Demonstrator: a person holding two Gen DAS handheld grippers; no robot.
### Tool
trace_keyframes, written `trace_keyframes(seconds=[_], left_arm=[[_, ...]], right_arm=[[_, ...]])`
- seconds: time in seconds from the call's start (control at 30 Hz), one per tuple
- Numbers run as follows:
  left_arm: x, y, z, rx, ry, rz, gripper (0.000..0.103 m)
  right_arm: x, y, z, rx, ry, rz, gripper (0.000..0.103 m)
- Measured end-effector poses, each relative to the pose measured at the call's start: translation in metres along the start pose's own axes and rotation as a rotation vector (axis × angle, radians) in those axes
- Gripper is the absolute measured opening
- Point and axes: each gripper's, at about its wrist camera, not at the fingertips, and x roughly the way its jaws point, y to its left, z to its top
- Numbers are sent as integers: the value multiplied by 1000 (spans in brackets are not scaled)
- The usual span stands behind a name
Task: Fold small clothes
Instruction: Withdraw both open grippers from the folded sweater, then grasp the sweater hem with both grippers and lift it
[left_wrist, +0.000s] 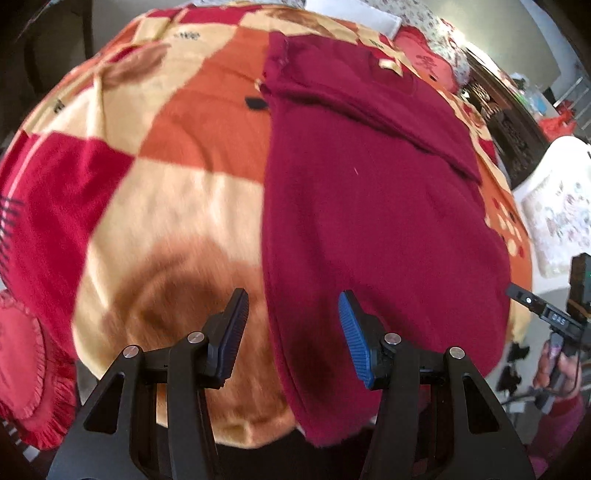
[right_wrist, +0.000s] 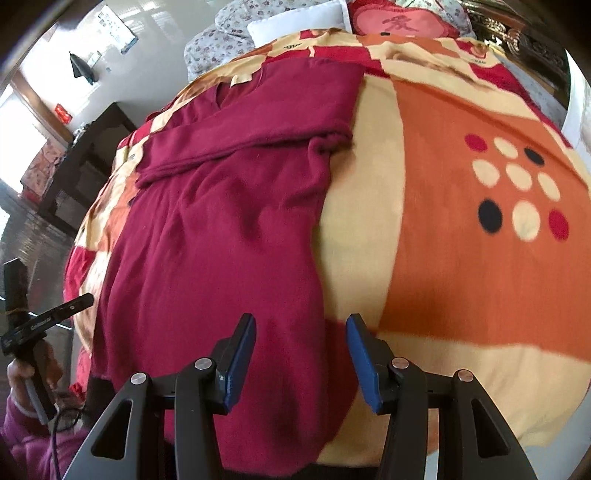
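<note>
Already partly folded, the dark red knitted garment (left_wrist: 369, 206) lies flat on the checked orange, cream and red blanket (left_wrist: 177, 206) over the bed, sleeves laid across its chest. Both tools hang empty, jaws moderately apart: the left tool (left_wrist: 293, 332) straddles the garment's left hem edge, the right tool (right_wrist: 301, 354) its right hem edge. For a clean fold, pinch both hem corners level and lift them together towards the collar. Only the right view shows the collar opening; whether either pad touches cloth is hard to tell through the blur.
</note>
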Motion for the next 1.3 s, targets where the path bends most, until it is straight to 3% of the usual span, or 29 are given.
trace_keyframes(seconds=[0.3,0.53,0.9,1.03,1.07,1.1,1.13,1.2,1.23,1.27,1.3], left_arm=[[0,0,-35,9,95,-57,50],[16,1,-41,-28,160,-93,50],[24,-8,-38,10,163,-105,53],[26,-12,-38,20,167,-123,62],[26,-13,-37,25,168,-120,62],[27,-14,-38,28,168,-119,62],[26,-14,-38,29,166,-121,62],[26,-12,-38,25,161,-129,55],[26,-12,-37,23,161,-130,31],[27,-10,-37,22,177,-134,14],[26,-9,-37,21,184,-142,14]], right_arm=[[-5,-10,-47,37,30,65,49],[-1,-17,-66,100,59,142,49],[16,-22,-81,155,84,218,52],[20,-32,-87,212,82,282,52],[19,-31,-88,205,80,282,49],[14,-28,-89,186,55,271,35],[10,-24,-88,165,34,259,30],[4,-14,-86,106,19,231,18],[0,-9,-84,82,19,230,17],[-3,-7,-82,75,15,237,15],[-6,-5,-80,74,7,254,13]])
